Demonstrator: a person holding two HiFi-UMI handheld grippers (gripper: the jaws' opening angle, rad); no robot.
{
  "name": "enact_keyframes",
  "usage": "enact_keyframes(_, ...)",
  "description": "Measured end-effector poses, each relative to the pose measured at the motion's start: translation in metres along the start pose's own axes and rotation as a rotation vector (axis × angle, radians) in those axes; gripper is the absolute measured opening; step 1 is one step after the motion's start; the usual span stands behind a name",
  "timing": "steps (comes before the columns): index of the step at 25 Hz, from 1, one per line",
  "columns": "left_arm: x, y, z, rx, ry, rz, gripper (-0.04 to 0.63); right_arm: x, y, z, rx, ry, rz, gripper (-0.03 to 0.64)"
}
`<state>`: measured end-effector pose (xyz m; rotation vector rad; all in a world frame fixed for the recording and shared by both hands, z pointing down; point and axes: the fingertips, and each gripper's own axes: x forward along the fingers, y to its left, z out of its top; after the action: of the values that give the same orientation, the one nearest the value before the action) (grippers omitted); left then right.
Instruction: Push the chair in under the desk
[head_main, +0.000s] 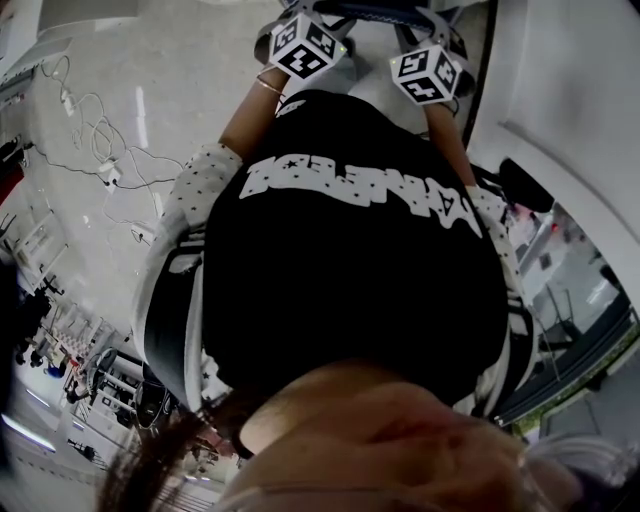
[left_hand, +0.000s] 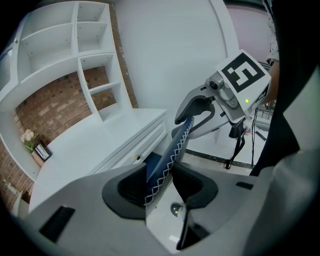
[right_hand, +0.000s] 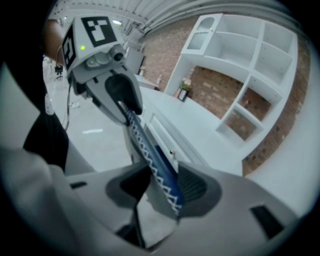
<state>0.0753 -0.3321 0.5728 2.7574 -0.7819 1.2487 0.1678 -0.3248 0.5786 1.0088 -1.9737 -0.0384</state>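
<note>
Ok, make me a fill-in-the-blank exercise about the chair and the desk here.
The chair back is ____ with white zigzag stitching.
The left gripper and right gripper each have jaws closed on its ____ edge.
The desk and shelves are ____.
The wall behind the shelves is ____.
Missing words: blue, top, white, brick.

Blue chair (left_hand: 171, 151) with white zigzag stitching; white desk (left_hand: 100, 145) (the brick wall (left_hand: 45, 105) is red-brown).
</note>
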Motion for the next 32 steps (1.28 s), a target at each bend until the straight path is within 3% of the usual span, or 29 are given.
enact_keyframes(32,0.015,0.027,0.009,-0.001,-0.006,-0.004,0.192,0.021,-0.024,0.009,-0.024,-0.005,0.021,0.173)
